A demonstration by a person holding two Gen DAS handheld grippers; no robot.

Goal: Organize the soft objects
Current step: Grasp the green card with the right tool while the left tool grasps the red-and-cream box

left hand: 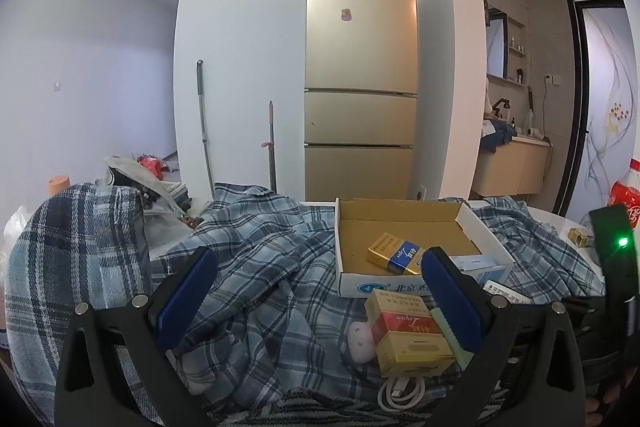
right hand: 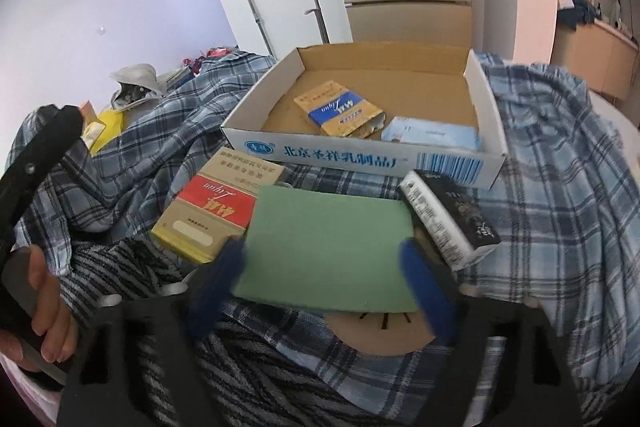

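- green sponge pad [right hand: 328, 251]: flat rectangle, pale matte green, plain top w/ no print, looks soft-ish w/ clean edges. In the left wrist view it's only a thin pale-green edge [left hand: 448, 337] beside the red/gold box
- where: lying on the plaid blanket [right hand: 560, 155], just in front of the cardboard tray [right hand: 360, 157], wedged btwn the red/gold box [right hand: 212, 211] and a black/white box [right hand: 448, 215]
- right gripper [right hand: 324, 259]: blue pads sit either side of the pad's near end, motion-blurred; can't tell if they actually press on it yet
- left gripper [left hand: 318, 287]: jaws wide apart, nothing in them, hovering over the blanket. Its right finger overlaps the tray front in view
- tray holds a blue/gold pack [right hand: 340, 109] and a light blue packet [right hand: 430, 133]
- also a white cable [left hand: 400, 393] and a pinkish-white round thing [left hand: 360, 341] next to the red/gold box
- a hand [right hand: 44, 303] on the other gripper's handle shows at the left edge of the right wrist view
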